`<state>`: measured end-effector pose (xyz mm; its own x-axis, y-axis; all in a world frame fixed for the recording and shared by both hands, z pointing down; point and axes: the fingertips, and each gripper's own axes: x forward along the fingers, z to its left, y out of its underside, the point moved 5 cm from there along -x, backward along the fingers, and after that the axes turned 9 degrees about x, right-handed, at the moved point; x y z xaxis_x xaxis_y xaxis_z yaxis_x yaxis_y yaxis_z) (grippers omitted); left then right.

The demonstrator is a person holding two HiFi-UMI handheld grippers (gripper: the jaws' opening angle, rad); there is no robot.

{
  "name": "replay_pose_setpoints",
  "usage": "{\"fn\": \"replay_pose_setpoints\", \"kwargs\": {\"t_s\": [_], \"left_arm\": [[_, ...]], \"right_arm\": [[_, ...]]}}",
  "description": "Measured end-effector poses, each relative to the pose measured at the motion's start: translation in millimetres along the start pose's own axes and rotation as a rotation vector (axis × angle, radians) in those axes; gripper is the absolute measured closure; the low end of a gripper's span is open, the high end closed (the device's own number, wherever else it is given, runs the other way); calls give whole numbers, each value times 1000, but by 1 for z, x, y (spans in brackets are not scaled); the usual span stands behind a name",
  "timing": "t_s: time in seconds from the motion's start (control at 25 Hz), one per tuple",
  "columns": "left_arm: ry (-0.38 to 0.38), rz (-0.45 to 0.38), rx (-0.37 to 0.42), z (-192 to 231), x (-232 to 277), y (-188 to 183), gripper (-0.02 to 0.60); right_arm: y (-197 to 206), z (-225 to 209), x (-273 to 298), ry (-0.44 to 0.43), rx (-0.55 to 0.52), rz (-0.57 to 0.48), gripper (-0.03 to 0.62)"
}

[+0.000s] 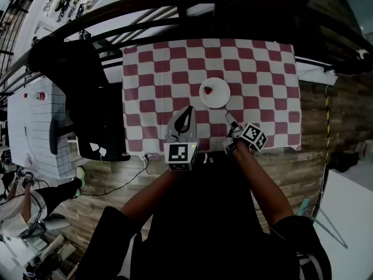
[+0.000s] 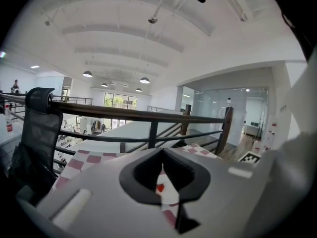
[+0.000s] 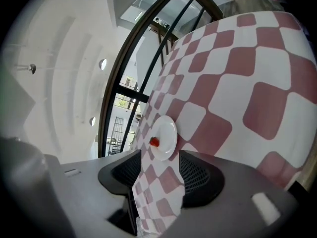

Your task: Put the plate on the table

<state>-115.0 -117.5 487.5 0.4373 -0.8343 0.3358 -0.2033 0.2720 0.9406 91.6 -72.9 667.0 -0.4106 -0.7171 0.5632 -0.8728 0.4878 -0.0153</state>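
We see the plate (image 1: 218, 98) lying flat on the table (image 1: 150, 79), on the checked cloth, near the middle and a little toward our side, with a strawberry (image 1: 208, 90) on it. The right gripper (image 3: 157, 168) stands with its jaws wide apart and nothing between the pads; the plate lies just ahead of the tips, apart from them, and only cloth shows in the gap. The left gripper (image 2: 162, 153) has its jaw tips brought together on nothing, and through the small window behind the tips we glimpse the plate and the berry farther off. Both grippers hover over the near edge of the table, the left near the plate and the right closer to it. We judge that the placing itself is done: the plate sits level, well inside the edges, and neither gripper touches it. What remains, as we read it, is to draw the right gripper straight back toward us, keeping the jaws wide and low enough to clear the rim, so that the plate is not nudged and the berry does not roll. The left has no part to play and can stay put.
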Motion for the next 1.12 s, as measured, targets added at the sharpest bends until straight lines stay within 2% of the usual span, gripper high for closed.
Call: {"fn": "replay_pose_setpoints", "kwargs": {"t_s": [0.08, 0.24, 0.44, 0.64, 0.76, 0.84, 0.92, 1.04, 1.12], "left_arm": [[10, 8, -1, -3, -9, -3, 572], [27, -36, -25, -15, -22, -9, 572], [69, -77, -23, -37, -36, -15, 572], [46, -90, 6, -61, -46, -21, 572], [3, -131, 3, -74, -51, -33, 572], [-44, -131, -25, -80, -55, -42, 572], [-80, -132, -53, -91, -63, -47, 572], [-101, -141, -51, -116, -71, -50, 572], [-107, -147, -54, -134, -74, -51, 572]], "right_arm": [[5, 4, -10, -17, -11, -8, 370], [13, 19, -31, -54, -40, -30, 372], [17, 65, -73, -122, -184, -135, 411], [16, 99, -113, -206, -277, -148, 440], [10, 106, -134, -191, -450, -133, 459], [2, 112, -147, -186, -573, -122, 483], [-1, 120, -161, -211, -652, -103, 500], [-3, 135, -182, -269, -776, -106, 585], [-2, 144, -194, -304, -854, -117, 595]]}}
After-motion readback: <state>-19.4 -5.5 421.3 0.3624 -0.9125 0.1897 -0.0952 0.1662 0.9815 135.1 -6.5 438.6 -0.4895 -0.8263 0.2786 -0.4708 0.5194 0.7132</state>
